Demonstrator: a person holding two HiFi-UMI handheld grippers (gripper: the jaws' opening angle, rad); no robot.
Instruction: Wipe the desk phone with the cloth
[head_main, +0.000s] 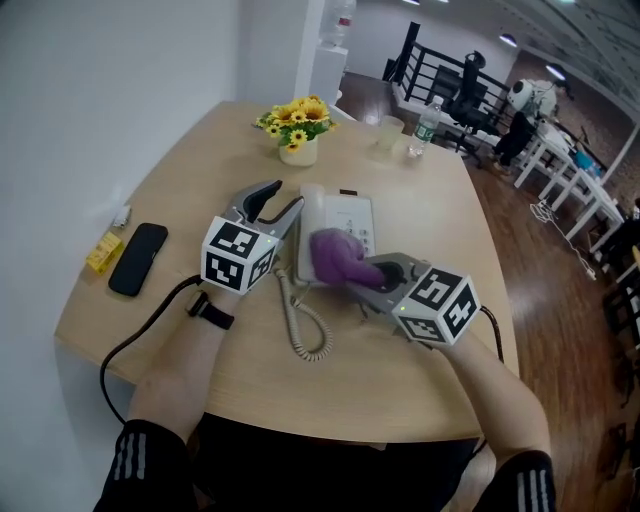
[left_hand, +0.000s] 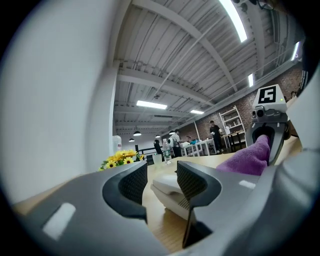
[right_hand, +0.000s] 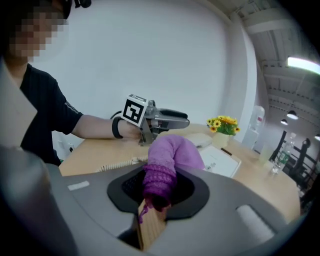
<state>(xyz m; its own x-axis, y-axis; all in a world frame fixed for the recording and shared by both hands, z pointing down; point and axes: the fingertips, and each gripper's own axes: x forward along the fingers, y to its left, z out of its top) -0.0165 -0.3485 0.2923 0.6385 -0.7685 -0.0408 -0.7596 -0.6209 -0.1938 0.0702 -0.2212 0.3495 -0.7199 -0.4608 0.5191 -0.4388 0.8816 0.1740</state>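
Your left gripper (head_main: 281, 204) has its jaws spread with nothing between them, just off the left edge of the desk phone (head_main: 345, 222); whether its right jaw touches the phone I can't tell. From that gripper the phone lies ahead and to the right, its long axis running away from you. Your right gripper (head_main: 372, 275) is pinching the purple cloth (head_main: 335, 255), whose free end rests on the phone's near part, straight ahead of those jaws. The right is the working hand here. I'd judge the stroke runs forward along that axis.
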